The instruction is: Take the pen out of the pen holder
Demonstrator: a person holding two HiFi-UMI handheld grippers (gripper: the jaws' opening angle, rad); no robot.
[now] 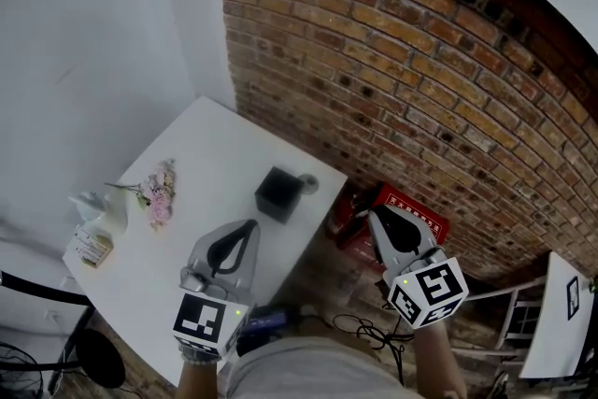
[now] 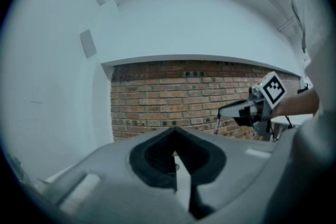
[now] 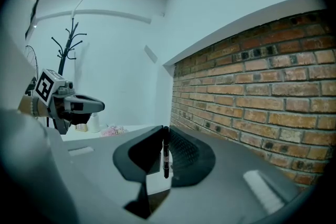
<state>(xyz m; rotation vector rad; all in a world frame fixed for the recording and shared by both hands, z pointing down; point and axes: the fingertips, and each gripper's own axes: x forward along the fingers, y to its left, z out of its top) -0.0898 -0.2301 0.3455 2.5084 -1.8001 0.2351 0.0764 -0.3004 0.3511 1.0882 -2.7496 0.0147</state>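
The black square pen holder (image 1: 277, 193) stands near the right edge of the white table (image 1: 215, 145). Off that edge, over the floor, my right gripper (image 1: 372, 213) is shut on a slim black pen (image 3: 166, 157). The pen stands upright between its jaws in the right gripper view (image 3: 165, 132). The left gripper view shows the pen (image 2: 216, 126) as a thin dark line hanging from the right gripper's tip. My left gripper (image 1: 250, 223) hovers over the table just in front of the holder. Its jaws meet at the tips (image 2: 175, 132) with nothing between them.
Pink flowers (image 1: 159, 193) and a small bottle (image 1: 93, 245) lie on the table's left side. A small round object (image 1: 307, 183) sits beside the holder. A brick wall (image 1: 420, 61) runs behind. A red box (image 1: 416, 208) and cables lie on the floor below my right gripper.
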